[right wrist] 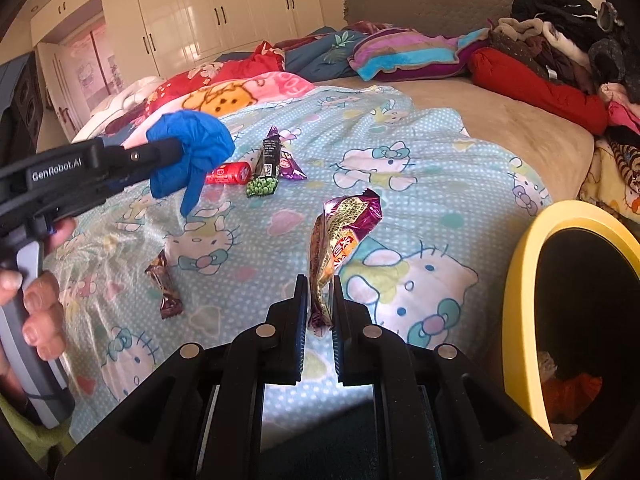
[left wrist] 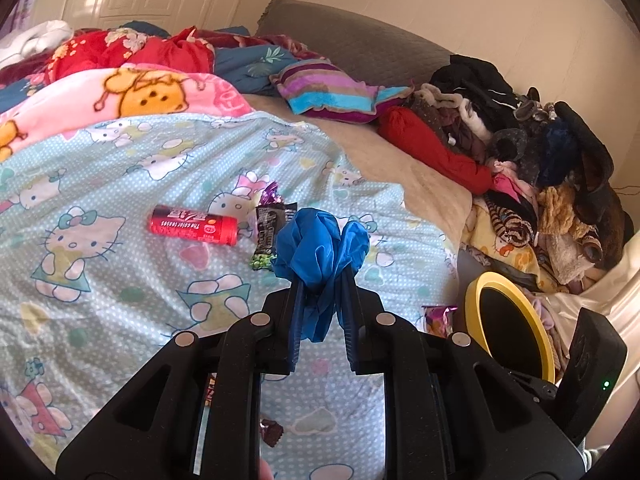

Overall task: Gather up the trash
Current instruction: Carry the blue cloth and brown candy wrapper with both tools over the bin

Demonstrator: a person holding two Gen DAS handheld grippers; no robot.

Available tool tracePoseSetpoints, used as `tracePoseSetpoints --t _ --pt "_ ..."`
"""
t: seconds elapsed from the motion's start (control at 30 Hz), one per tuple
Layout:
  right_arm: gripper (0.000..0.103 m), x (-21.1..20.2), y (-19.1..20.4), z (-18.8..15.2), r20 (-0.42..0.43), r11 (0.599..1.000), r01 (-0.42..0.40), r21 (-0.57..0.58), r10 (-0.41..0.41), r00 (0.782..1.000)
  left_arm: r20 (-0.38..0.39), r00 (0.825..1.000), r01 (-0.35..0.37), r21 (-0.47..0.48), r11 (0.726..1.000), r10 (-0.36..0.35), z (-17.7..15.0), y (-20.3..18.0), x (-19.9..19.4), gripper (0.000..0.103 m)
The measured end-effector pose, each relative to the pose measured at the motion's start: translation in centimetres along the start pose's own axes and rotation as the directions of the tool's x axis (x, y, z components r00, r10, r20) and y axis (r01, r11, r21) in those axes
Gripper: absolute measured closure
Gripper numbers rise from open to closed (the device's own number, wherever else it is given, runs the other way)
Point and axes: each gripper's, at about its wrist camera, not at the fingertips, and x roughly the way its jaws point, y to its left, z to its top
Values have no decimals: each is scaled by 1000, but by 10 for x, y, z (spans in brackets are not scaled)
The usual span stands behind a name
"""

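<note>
- Left wrist view: The left gripper [left wrist: 322, 276] is squeezing a crumpled blue glove [left wrist: 320, 252] between its almost closed jaws. The glove is bunching up above the tips, and a thin bit is hanging down between the jaws.
- It is hanging over the cat-print blanket [left wrist: 120, 184] on the bed.
- A red can [left wrist: 194, 225] is lying on its side on the blanket, its long way going left to right.
- Just right of the can, a dark pea snack packet [left wrist: 267, 240] is lying with its long way going up and down in the picture.
- A yellow-rimmed bin [left wrist: 472, 292] is sitting low on the right.
- Right wrist view: The right gripper [right wrist: 321, 304] is pinching a purple and gold wrapper [right wrist: 340, 236] with its jaws nearly shut. The wrapper is standing up tall, its top leaning right.
- The yellow-rimmed bin [right wrist: 520, 280] is just to the right, its open mouth facing the camera.
- A small brown candy wrapper [right wrist: 165, 286] is lying on the blanket, its long way running top to bottom.
- The left gripper [right wrist: 176, 152] is reaching in from the left, holding the blue glove [right wrist: 192, 152] above the blanket. One glove finger is pointing down.
- A hand [right wrist: 38, 308] is holding its handle.
</note>
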Motion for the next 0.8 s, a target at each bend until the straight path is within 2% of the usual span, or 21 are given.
tracePoseSetpoints --t 0.33,0.8 --pt "92 -25 -3 2 -4 1000 -5 -26 5 1000 18 999 30 25 999 -31 2 -16 -9 91" --pt "92 -76 -40 15 39 1000 18 5 -18 999 25 996 88 94 992 -91 -1 -53 -17 91"
